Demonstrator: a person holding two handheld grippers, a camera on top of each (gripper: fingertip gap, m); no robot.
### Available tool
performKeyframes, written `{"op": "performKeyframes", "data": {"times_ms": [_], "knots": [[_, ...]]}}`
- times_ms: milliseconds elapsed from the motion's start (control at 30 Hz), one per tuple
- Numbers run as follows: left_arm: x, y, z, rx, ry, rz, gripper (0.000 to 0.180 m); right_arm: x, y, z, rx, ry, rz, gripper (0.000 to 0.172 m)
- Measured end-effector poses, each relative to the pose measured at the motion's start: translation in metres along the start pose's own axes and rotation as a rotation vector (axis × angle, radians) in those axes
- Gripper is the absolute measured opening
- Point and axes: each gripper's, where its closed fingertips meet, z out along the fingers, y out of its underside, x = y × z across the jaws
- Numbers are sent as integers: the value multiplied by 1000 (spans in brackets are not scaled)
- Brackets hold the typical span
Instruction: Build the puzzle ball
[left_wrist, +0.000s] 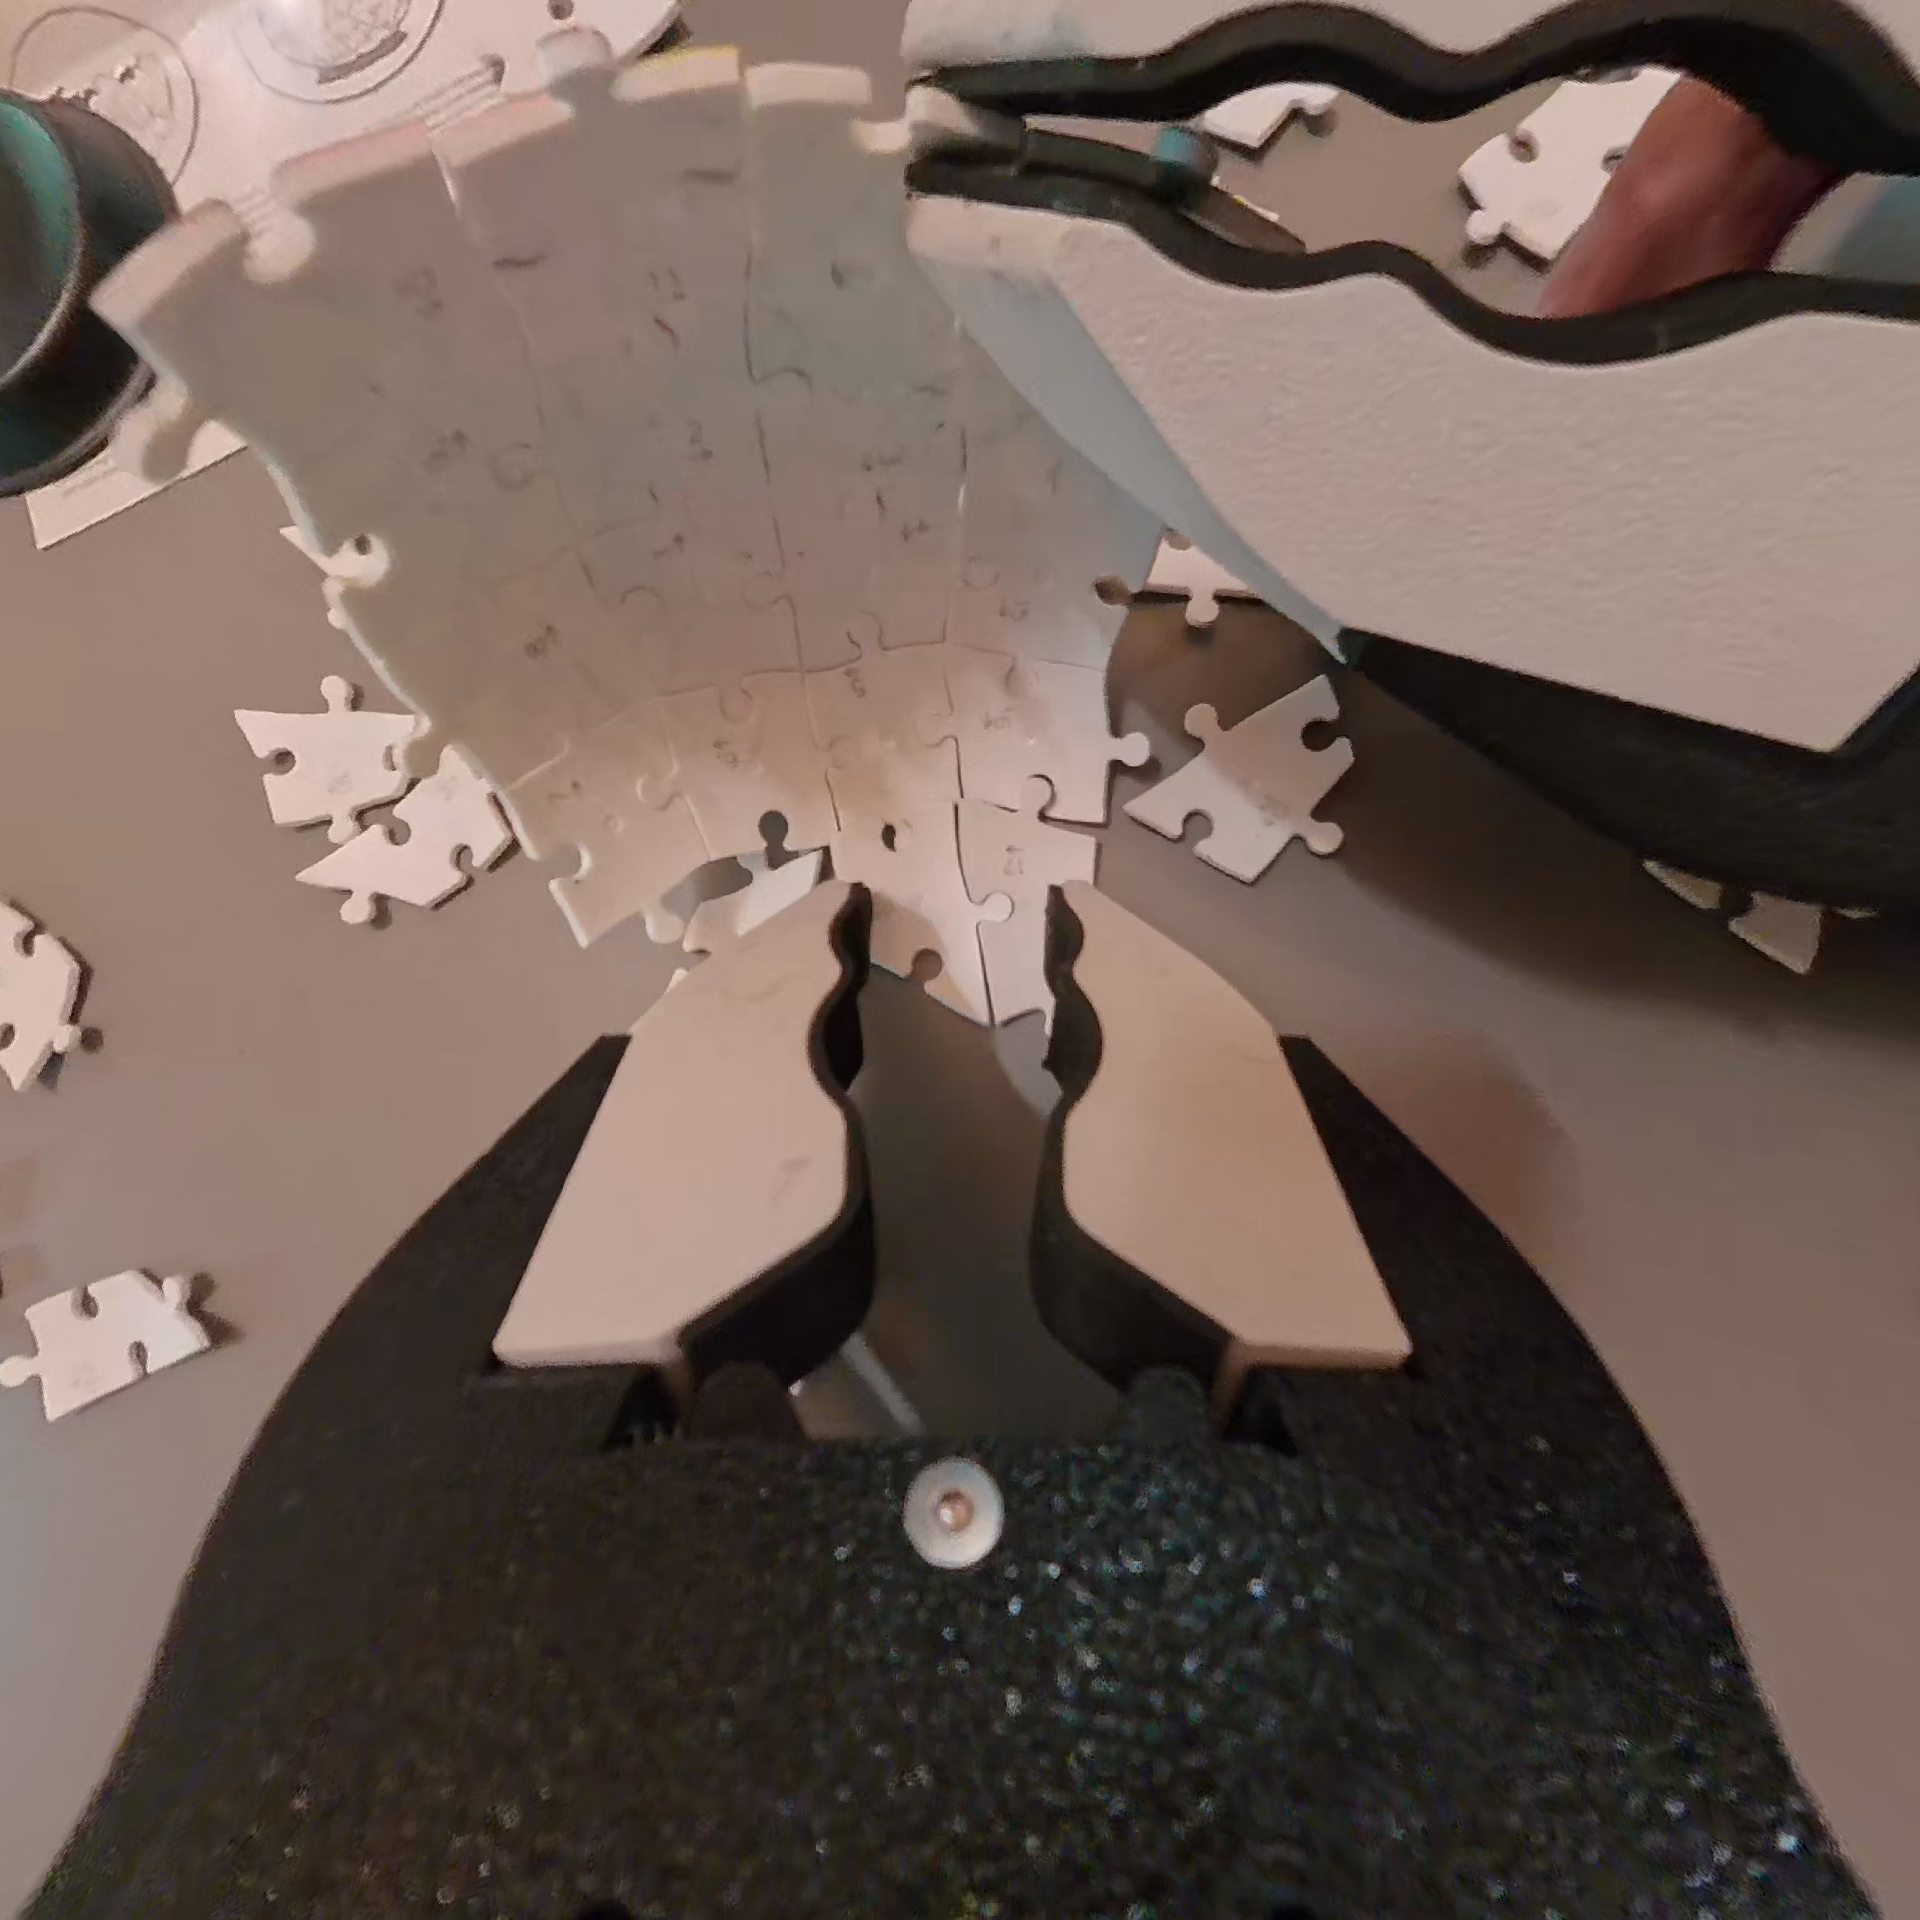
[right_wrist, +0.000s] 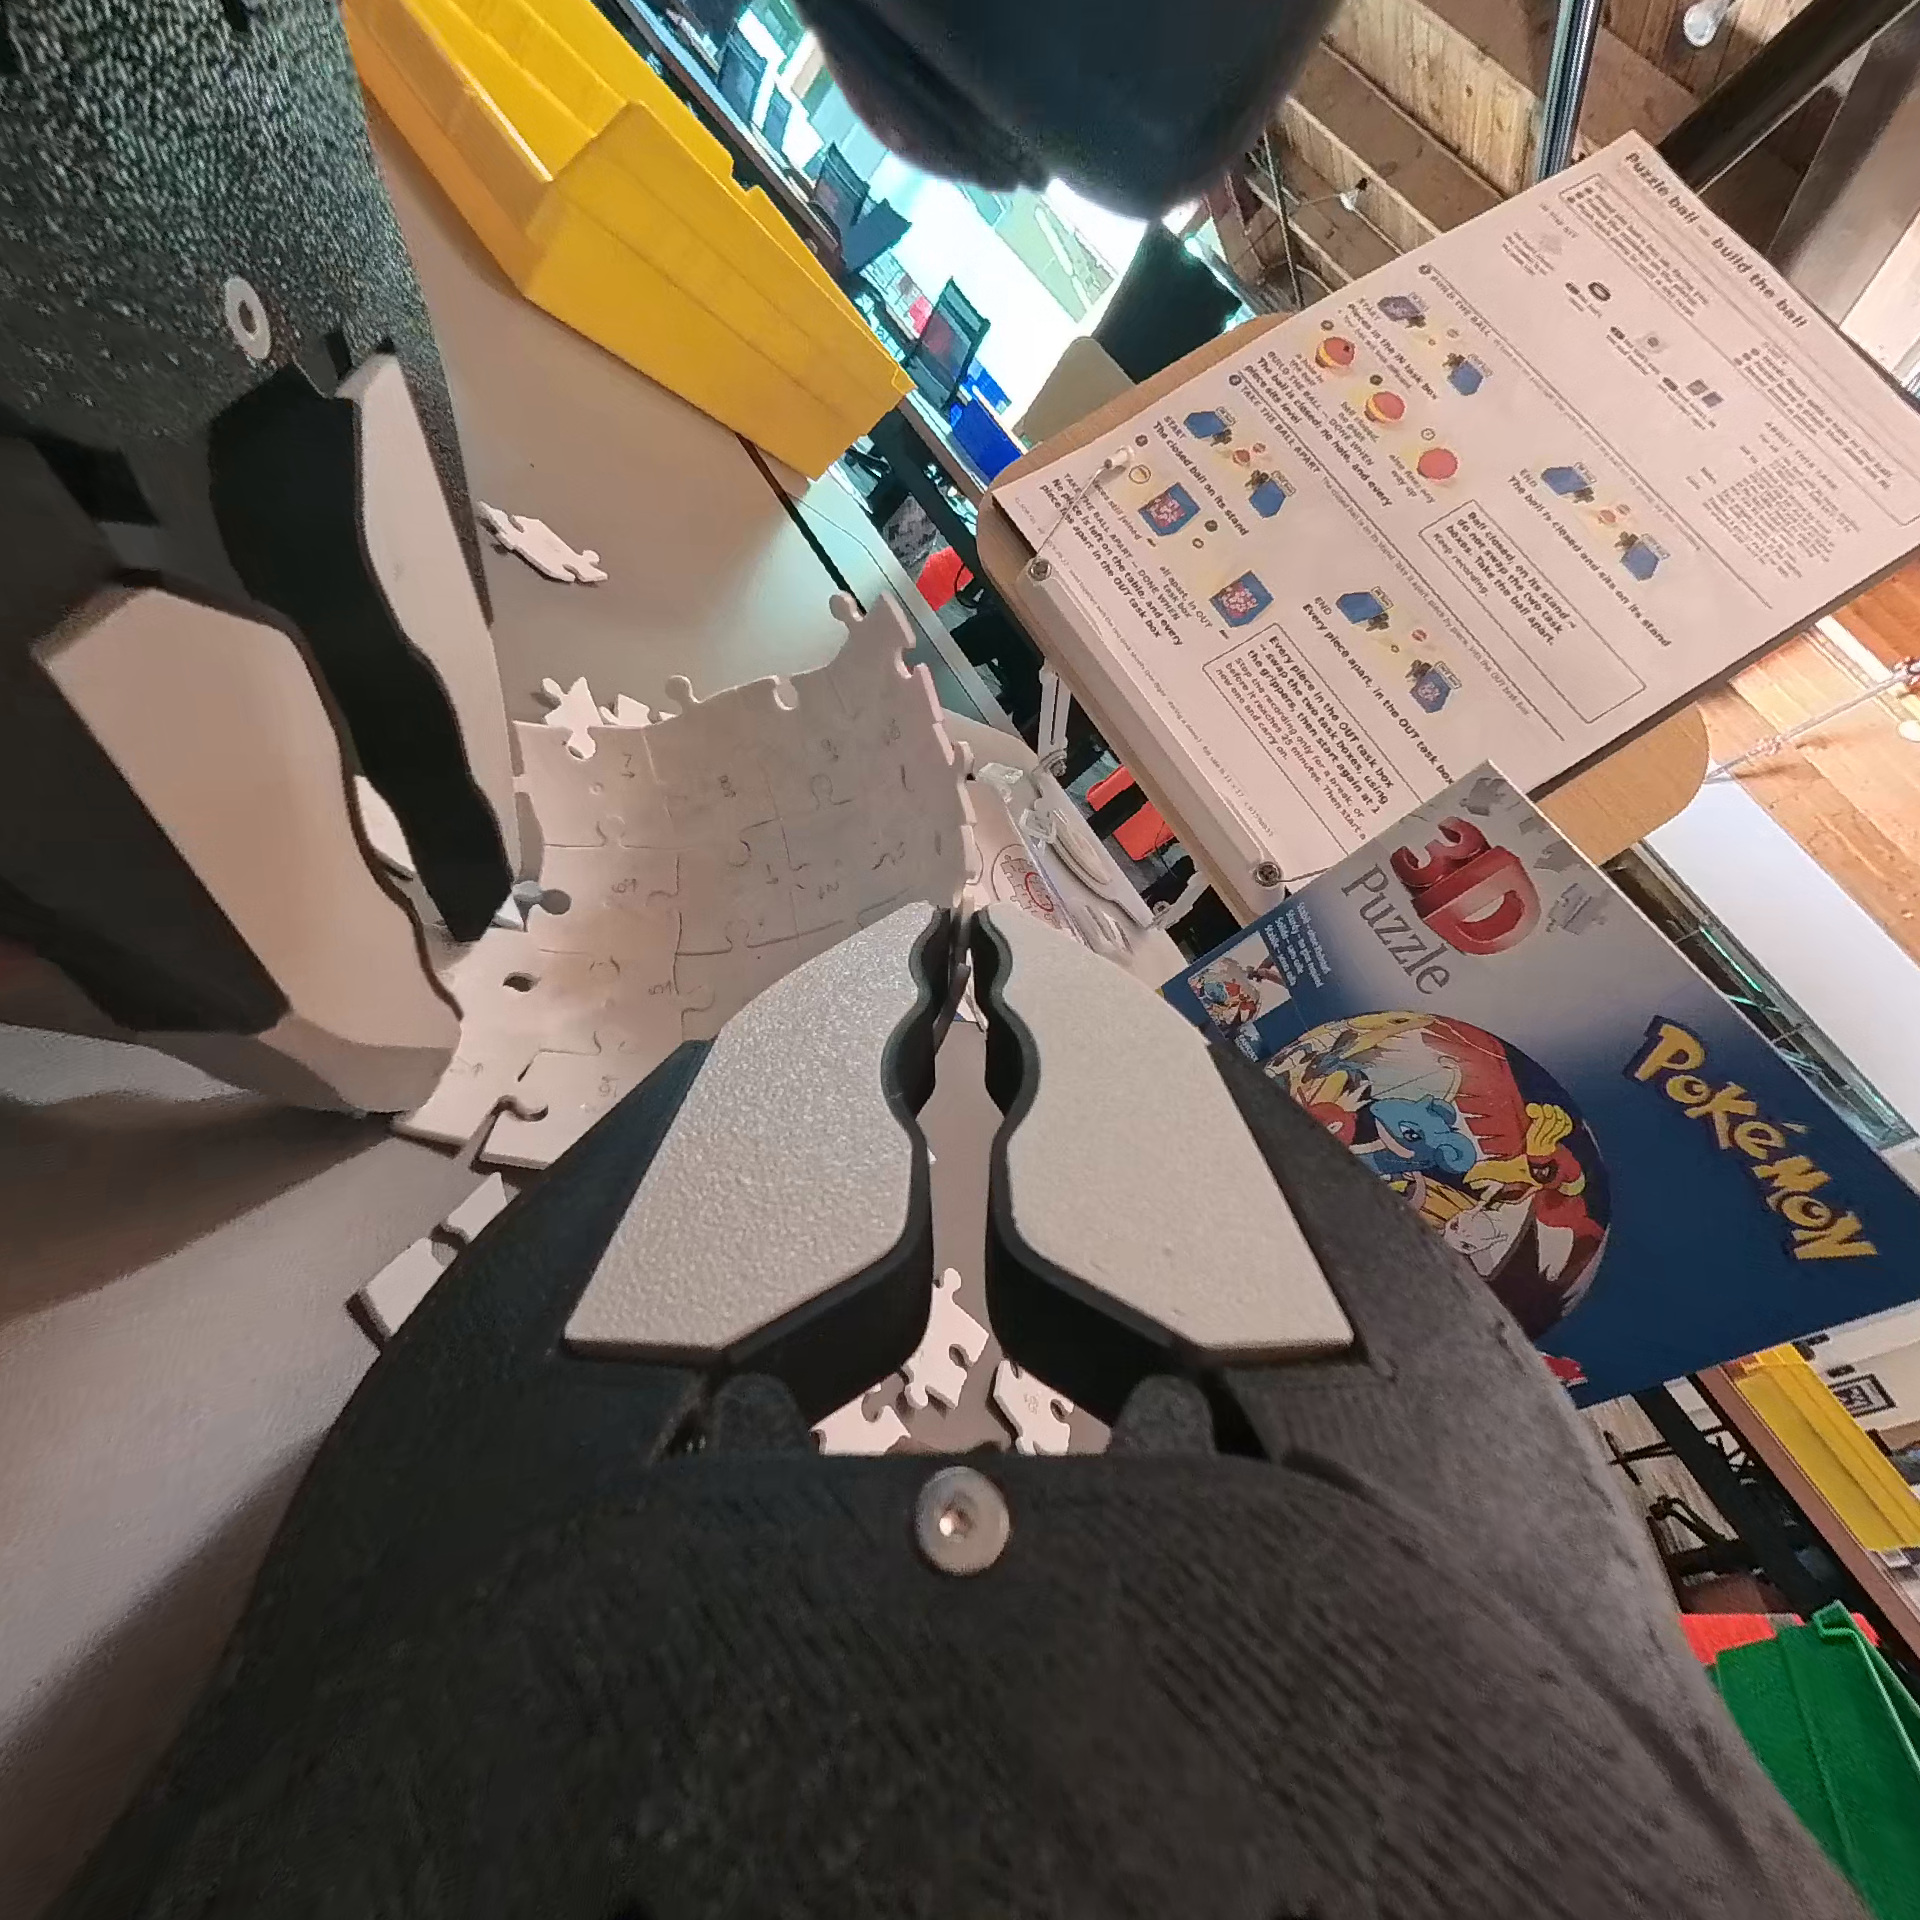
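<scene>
A curved white shell of joined puzzle pieces (left_wrist: 675, 468) stands up off the grey table (left_wrist: 1455, 1143), its plain inner side towards me. My left gripper (left_wrist: 958, 914) is open; the shell's narrow lower tip sits between its fingertips (left_wrist: 800, 987) and is not clamped. My right gripper (right_wrist: 964, 935) is shut on the shell's (right_wrist: 748, 831) side edge and holds it up. It also shows in the left wrist view (left_wrist: 925, 156), clamped on the shell's upper right edge. The left gripper (right_wrist: 436, 1008) shows at the left of the right wrist view, jaws apart at the shell's lower part.
Loose white pieces (left_wrist: 1247, 779) (left_wrist: 322, 764) (left_wrist: 104, 1340) lie around the shell. A dark round object (left_wrist: 42, 291) and a printed sheet (left_wrist: 312, 52) are at the far left. Yellow bins (right_wrist: 644, 229), an instruction board (right_wrist: 1455, 468) and a blue puzzle box (right_wrist: 1558, 1091) stand behind. One gripper's finger ends stand about 10 cm off the other's. From either gripper's tips it is about 20 cm to the dark round object (left_wrist: 42, 291).
</scene>
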Motion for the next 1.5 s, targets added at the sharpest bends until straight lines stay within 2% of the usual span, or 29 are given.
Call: {"op": "performKeyframes", "data": {"times_ms": [333,500,733,900,1267,1500], "knots": [[3,1,0,-38,-40,-60,27,0,-1,-1,-7,10,-12,4],[-1,-6,-2,2,-44,-68,20,0,0,-1,-12,13,-9,4],[2,-7,2,4,-19,-10,20,-2,-2,0,-4,6,-13,4],[-1,-9,3,18,-32,21,0,-2,-2,0,-5,6,-14,4],[2,-7,6,10,-12,40,0,-2,-2,0,-5,5,-10,4],[1,-8,7,17,-82,92,0,-2,-2,0,-4,5,-9,4]]}}
